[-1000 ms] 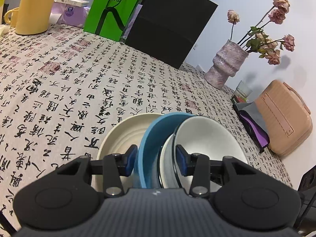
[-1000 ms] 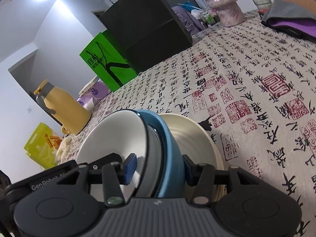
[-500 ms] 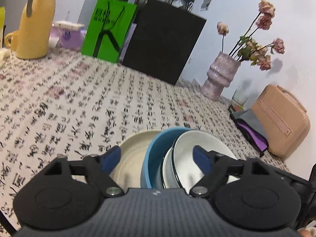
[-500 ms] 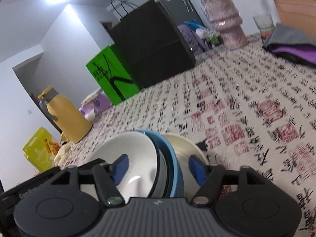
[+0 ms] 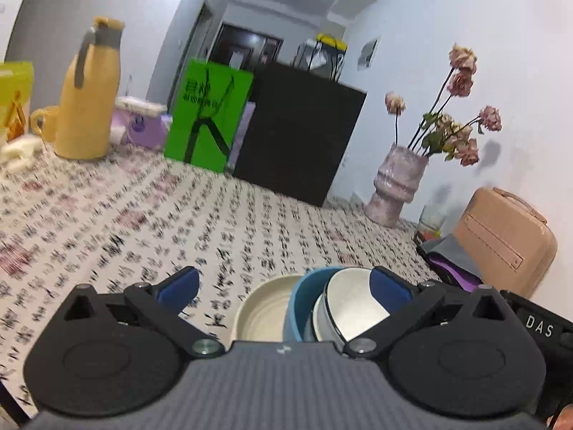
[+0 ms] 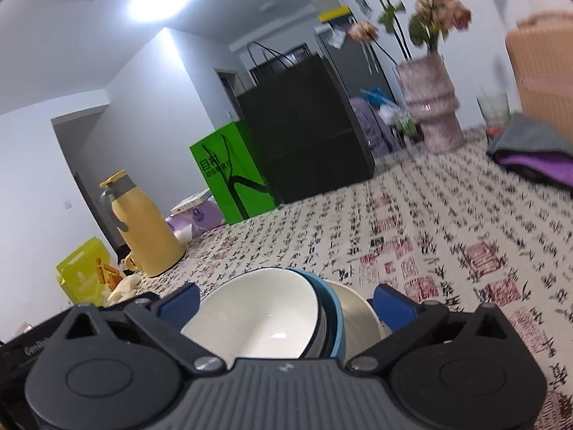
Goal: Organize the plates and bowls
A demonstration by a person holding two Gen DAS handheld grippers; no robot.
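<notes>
Three dishes sit nested and tilted on the printed tablecloth: a cream bowl [image 5: 265, 308], a blue bowl [image 5: 295, 304] and a white dark-rimmed bowl [image 5: 347, 308]. From the right wrist the same stack shows as white bowl [image 6: 261, 315], blue bowl [image 6: 335, 322] and cream bowl [image 6: 360, 313]. My left gripper [image 5: 283, 283] hangs above and behind the stack. Its jaws are opening wide and the blue pads [image 5: 388, 285] touch nothing. My right gripper [image 6: 286, 301] faces the stack from the other side, jaws also opening, pads [image 6: 179, 299] off the rims.
Along the table's far side stand a yellow thermos jug [image 5: 89, 96], a green paper bag [image 5: 207, 114], a black bag [image 5: 301, 132] and a pink vase with dried roses [image 5: 397, 182]. A peach case [image 5: 501, 236] and folded purple-grey cloth [image 6: 533, 157] lie at the right.
Both grippers let go of the stacked bowls: their jaws spread from around the rims to wide apart, and both pulled back and upward. The bowls stayed on the cloth.
</notes>
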